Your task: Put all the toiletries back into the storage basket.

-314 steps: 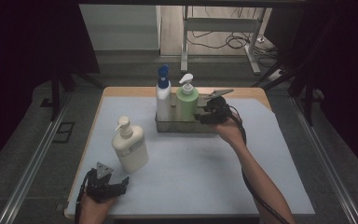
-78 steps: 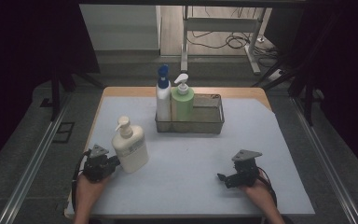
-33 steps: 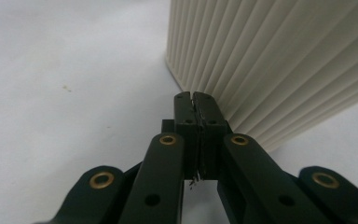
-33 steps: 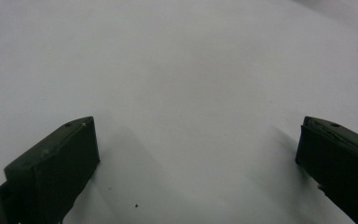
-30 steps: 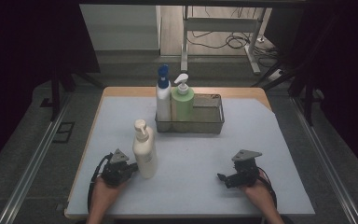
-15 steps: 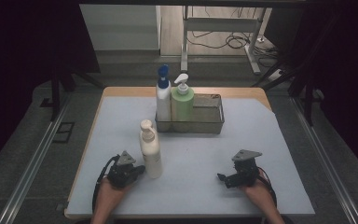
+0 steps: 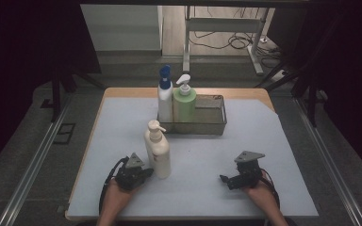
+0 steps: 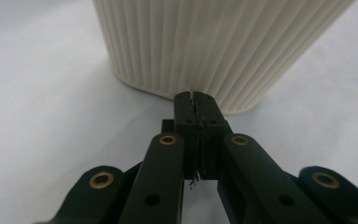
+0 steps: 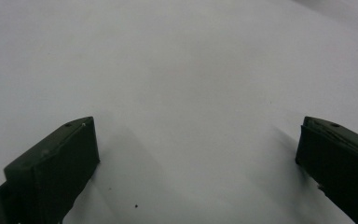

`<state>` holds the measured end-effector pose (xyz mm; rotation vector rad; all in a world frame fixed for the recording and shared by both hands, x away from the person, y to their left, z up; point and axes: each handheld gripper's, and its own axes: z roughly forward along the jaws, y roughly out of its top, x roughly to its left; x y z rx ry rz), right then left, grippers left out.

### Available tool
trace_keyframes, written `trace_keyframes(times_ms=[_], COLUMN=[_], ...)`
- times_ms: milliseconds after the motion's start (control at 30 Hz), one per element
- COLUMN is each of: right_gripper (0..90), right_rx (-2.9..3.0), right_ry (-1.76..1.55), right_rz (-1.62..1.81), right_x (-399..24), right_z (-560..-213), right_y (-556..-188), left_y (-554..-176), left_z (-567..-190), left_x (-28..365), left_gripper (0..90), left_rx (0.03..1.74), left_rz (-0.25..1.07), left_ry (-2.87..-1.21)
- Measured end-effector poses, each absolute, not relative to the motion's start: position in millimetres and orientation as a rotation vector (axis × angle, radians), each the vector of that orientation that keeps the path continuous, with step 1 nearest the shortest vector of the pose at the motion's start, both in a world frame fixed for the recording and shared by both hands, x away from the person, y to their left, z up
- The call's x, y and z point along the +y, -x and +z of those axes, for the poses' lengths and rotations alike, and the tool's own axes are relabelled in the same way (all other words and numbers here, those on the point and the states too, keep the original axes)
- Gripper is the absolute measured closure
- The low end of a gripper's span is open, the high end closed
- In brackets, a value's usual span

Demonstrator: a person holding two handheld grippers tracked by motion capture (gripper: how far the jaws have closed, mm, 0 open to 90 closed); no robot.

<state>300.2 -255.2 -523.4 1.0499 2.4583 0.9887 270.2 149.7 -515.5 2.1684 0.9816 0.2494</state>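
Observation:
A cream ribbed pump bottle (image 7: 158, 150) stands upright on the white table cover, left of centre. My left gripper (image 7: 147, 173) lies low on the cover at the bottle's left. It is shut with nothing between its jaws, and its tips (image 8: 195, 95) touch the bottle's base (image 8: 214, 42). My right gripper (image 7: 224, 179) rests on the cover at the front right, away from the bottle. It is open (image 9: 196, 123) with bare cover between its fingers.
A wire basket (image 7: 213, 126) stands at the back of the table. In its left end are a white bottle with a blue spray top (image 7: 164, 96) and a green pump bottle (image 7: 184, 106). The table's front edge (image 7: 188, 217) runs just below both hands.
The cream bottle has slid to the right across the cover, with the shut left gripper following at its base. The right gripper has stayed put.

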Motion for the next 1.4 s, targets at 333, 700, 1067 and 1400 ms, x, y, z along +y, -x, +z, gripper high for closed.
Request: trace_keyframes(times_ms=[333, 700, 1067, 1400], right_gripper=[0.0, 0.0, 0.0, 0.0], right_rx=[2.46, 2.46, 2.46, 2.468], right_ry=[-1.05, -1.051, -1.053, -1.062], right_rz=[0.987, 0.987, 0.986, 0.978], right_x=[-255, -255, -255, -255], right_z=[-523, -523, -523, -522], right_y=[-300, -300, -300, -301], left_y=[-272, -275, -272, -264], left_z=[-515, -517, -515, -513], left_x=[138, 122, 128, 150], left_gripper=[88.2, 88.6, 83.0, 58.8], left_rx=[0.955, 0.924, 0.945, 1.016], left_rz=[0.242, 0.235, 0.223, 0.276], left_ry=[-2.176, -2.19, -2.171, -2.149])
